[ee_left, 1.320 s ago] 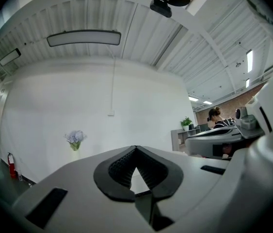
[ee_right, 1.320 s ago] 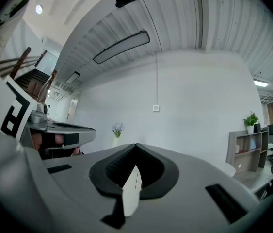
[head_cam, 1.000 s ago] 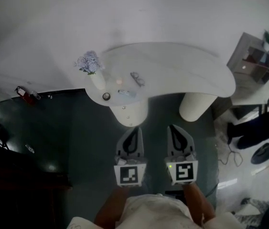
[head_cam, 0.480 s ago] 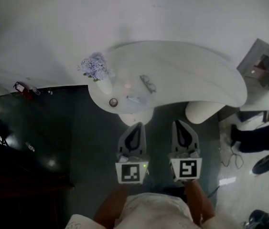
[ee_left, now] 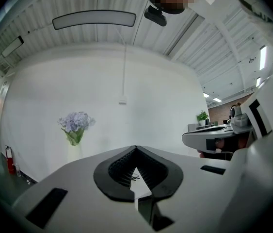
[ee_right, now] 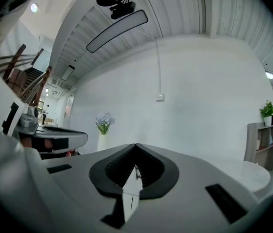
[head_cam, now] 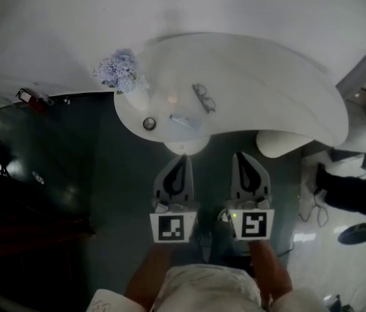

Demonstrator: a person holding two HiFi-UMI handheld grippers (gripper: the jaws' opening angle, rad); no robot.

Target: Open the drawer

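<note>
Both grippers clenched, empty, near table

Left gripper (head_cam: pixel 181 161) and right gripper (head_cam: pixel 243 158) are held side by side, jaws closed together on nothing, pointed at the white table (head_cam: pixel 280 103). Flowers (head_cam: pixel 117 70) and glasses (head_cam: pixel 203 98) are seen on it. The drawer cannot be made out

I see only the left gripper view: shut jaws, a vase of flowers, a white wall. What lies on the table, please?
Observer: In the head view, a pair of glasses lies on the white table, right of the vase of flowers.
Operator: Does the right gripper hold something?
Observer: No. Its own view shows the right gripper shut, nothing between the jaws.
Operator: Do you see the drawer?
Observer: In no view. A round pedestal stands under the table, just ahead of the left gripper.
</note>
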